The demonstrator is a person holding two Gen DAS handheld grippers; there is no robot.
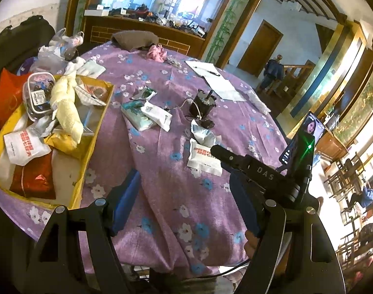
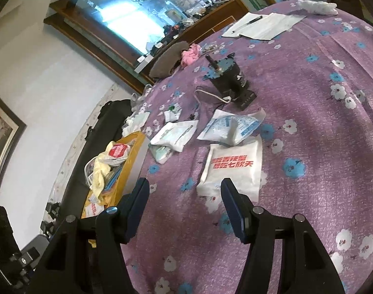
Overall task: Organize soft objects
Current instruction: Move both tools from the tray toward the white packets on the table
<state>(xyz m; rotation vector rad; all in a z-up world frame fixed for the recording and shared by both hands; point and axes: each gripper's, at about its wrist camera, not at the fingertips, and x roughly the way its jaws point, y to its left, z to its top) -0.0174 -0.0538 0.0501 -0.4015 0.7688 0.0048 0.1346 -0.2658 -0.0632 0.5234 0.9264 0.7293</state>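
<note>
Table (image 2: 308,112), purple floral cloth. Left edge: yellow box (image 1: 98,122) heaped with a cream towel (image 1: 66,107), packets and a clear tub (image 1: 37,93). Centre: black motor (image 2: 233,80) with cord; white packets around it. Near right: white pouch (image 2: 233,164) with red lettering, flat on the cloth. Far edge: brown cloth (image 1: 135,38), pink cloth (image 1: 157,52), papers (image 1: 211,76) with pen.

Right gripper (image 2: 184,193): jaws apart, empty, just short of the pouch. Left gripper (image 1: 184,193): jaws apart, empty, above bare cloth.

Window glare, perhaps blown out; fisheye-warped edges.
</note>
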